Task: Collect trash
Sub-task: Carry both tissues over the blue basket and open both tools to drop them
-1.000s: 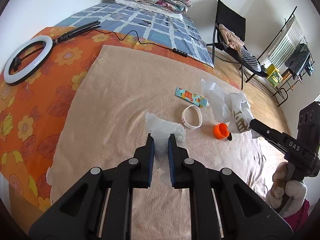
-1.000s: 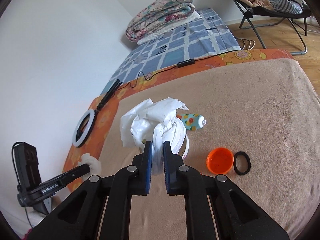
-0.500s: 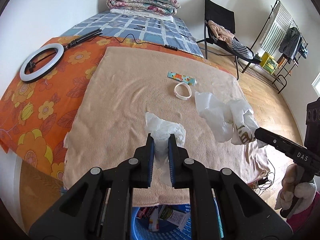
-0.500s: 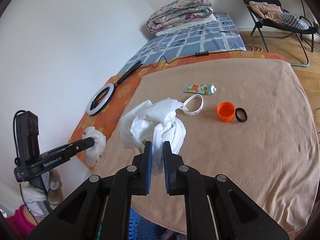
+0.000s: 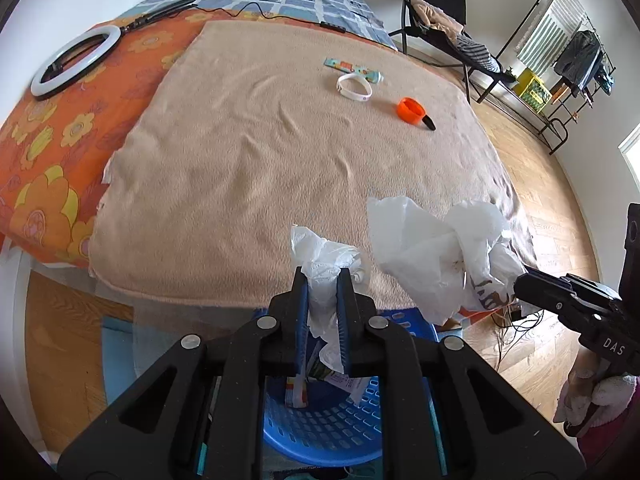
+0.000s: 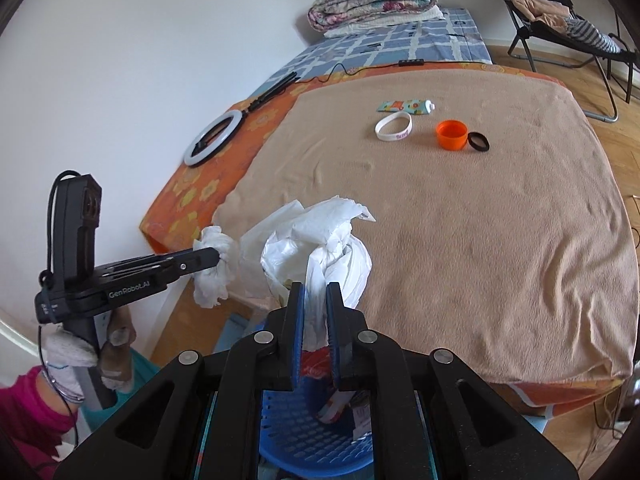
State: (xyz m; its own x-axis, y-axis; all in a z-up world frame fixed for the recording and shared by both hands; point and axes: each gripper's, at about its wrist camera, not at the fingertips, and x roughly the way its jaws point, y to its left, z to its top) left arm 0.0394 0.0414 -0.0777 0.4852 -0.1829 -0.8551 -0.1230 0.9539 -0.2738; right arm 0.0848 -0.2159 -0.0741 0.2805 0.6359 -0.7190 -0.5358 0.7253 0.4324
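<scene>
Left wrist view: left tool point(image 5: 323, 278) is gripping a crumpled white tissue point(image 5: 326, 256), right tool point(image 6: 316, 294) is clamping a white plastic bag point(image 6: 320, 232), both hanging above a blue perforated plastic basket point(image 5: 320, 428)

The blue perforated plastic laundry basket point(image 5: 320, 432) stands on the floor just before the near edge of the bed covered by a tan fleece blanket point(image 5: 248, 152). Above it, the left hand-held gripper point(image 5: 322, 280) grips a crumpled white tissue wad point(image 5: 324, 256), left of the right hand-held gripper point(image 6: 316, 292), which grips a crumpled white plastic bag point(image 6: 320, 232). On the far blanket, left to right: a white silicone wristband point(image 6: 394, 126), before a patterned squeeze tube point(image 6: 406, 106); an orange plastic cap point(image 6: 452, 134); a black ring point(image 6: 478, 142).
</scene>
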